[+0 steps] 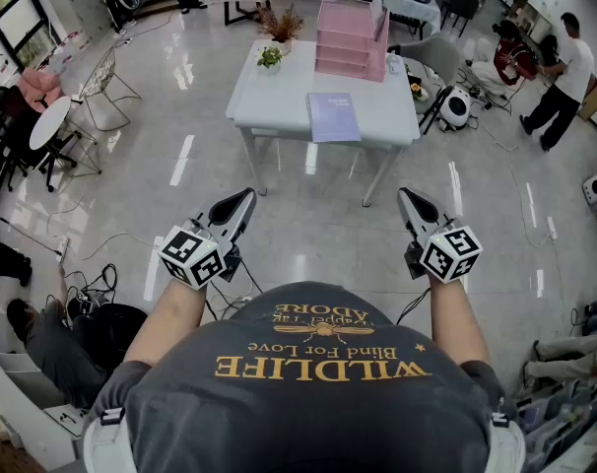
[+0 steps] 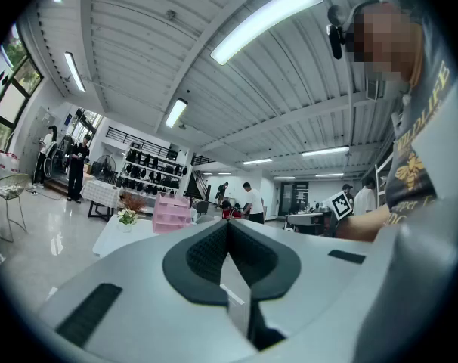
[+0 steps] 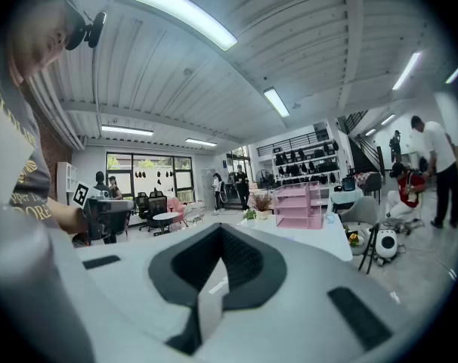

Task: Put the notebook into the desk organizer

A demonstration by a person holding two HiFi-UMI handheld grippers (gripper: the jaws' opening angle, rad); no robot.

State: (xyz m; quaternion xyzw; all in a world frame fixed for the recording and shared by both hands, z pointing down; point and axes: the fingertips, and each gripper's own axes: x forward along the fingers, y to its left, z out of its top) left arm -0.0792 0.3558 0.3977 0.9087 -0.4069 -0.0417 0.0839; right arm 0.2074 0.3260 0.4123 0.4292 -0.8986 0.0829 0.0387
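Standing back from the white table (image 1: 264, 106), both hands empty.
The left gripper (image 1: 247, 197) has its fingers closed; the thin lavender notebook (image 1: 333, 116) lies flat at the table's near edge, before the pink tiered desk organizer (image 1: 350, 37), probably light and floppy, best pinched along that edge; the right gripper (image 1: 405, 196) has its fingers closed too.

This was a large open workroom, part lab and part showroom. A glossy tiled floor (image 1: 180, 195), trailing cables (image 1: 99, 282), long ceiling lights (image 2: 267, 23), stocked display shelves (image 3: 297, 161) and office chairs (image 3: 149, 203) showed it.
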